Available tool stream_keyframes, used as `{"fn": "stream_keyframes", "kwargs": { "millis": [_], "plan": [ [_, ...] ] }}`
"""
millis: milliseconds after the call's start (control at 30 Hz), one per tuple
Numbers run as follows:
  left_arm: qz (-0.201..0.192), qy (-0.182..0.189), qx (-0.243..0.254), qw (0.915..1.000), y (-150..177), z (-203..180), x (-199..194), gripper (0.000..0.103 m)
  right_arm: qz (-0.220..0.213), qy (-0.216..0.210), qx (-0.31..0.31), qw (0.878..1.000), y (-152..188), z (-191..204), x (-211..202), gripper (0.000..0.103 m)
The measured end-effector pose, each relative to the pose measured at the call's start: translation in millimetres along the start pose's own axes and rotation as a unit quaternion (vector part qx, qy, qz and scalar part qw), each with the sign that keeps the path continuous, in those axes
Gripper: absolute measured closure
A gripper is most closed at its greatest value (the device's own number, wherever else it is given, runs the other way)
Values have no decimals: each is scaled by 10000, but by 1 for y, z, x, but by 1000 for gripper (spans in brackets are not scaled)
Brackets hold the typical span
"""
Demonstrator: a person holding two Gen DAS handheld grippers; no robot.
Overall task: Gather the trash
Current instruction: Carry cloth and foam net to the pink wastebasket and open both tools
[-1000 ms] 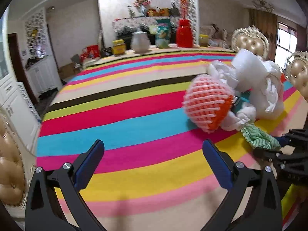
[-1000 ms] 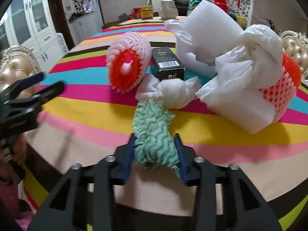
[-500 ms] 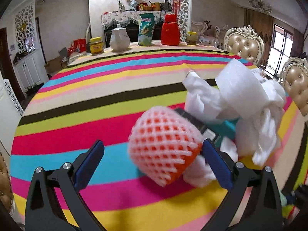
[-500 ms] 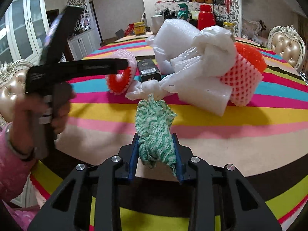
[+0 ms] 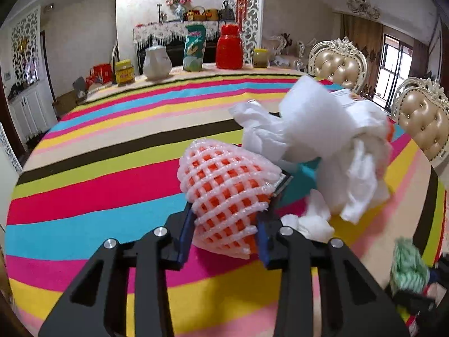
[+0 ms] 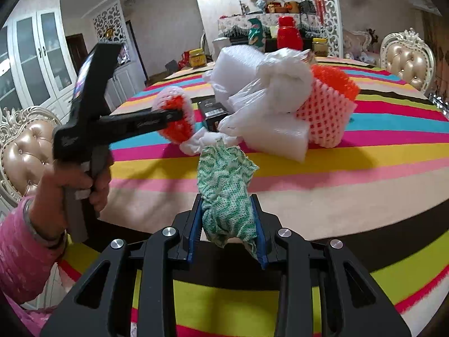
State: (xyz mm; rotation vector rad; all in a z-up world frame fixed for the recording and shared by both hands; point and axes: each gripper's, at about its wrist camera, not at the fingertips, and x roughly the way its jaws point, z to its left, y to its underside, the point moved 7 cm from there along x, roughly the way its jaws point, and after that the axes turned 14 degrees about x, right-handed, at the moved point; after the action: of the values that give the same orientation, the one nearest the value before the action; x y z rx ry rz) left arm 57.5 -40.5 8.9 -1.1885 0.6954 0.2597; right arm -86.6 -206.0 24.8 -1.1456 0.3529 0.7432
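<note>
An orange foam fruit net (image 5: 224,185) lies on the striped tablecloth, and my left gripper (image 5: 224,233) is closing on it, both blue pads pressing its sides. In the right wrist view the same net (image 6: 175,118) sits at the left gripper's tip (image 6: 179,115). My right gripper (image 6: 227,224) is shut on a green-and-white cloth (image 6: 224,191) above the table's near edge. Behind lie white plastic bags and foam sheet (image 6: 261,90), a second foam net (image 6: 325,118), a black box (image 6: 210,109) and crumpled tissue (image 6: 202,141).
The round table (image 5: 98,196) carries a white teapot (image 5: 156,63), a snack bag (image 5: 194,47), a red jar (image 5: 229,46) and yellow jars along its far edge. Padded chairs (image 5: 421,129) stand on the right. A hand in a pink sleeve (image 6: 16,252) holds the left gripper.
The left gripper swung over to the foam net and its wide jaws came together on it. The right gripper drew back toward the table's edge with the cloth.
</note>
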Motion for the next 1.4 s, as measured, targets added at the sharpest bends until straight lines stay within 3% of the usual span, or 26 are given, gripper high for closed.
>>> {"fn": "stream_keyframes", "kwargs": {
  "millis": [233, 433, 767, 867, 1067, 1400],
  "plan": [
    [-466, 179, 212, 9985, 8, -36, -55, 67, -336, 190, 274, 9989, 7, -24, -32, 71],
    [-776, 652, 533, 9934, 6, -93, -95, 66, -789, 500, 510, 9943, 13, -58, -75, 71],
    [-1037, 1753, 1149, 9723, -10, -208, -111, 66, -1443, 1436, 1057, 9733, 26, -144, -147, 71],
    [-1058, 2104, 1375, 9621, -15, -250, -110, 65, -1592, 1785, 1216, 9633, 32, -172, -170, 70],
    [-1107, 2812, 1867, 9348, -19, -348, -119, 64, -1838, 2582, 1747, 9322, 55, -245, -226, 70],
    [-1053, 4004, 2410, 8778, -30, -505, -137, 64, -2183, 3487, 2414, 8789, 87, -338, -308, 70]
  ]
}}
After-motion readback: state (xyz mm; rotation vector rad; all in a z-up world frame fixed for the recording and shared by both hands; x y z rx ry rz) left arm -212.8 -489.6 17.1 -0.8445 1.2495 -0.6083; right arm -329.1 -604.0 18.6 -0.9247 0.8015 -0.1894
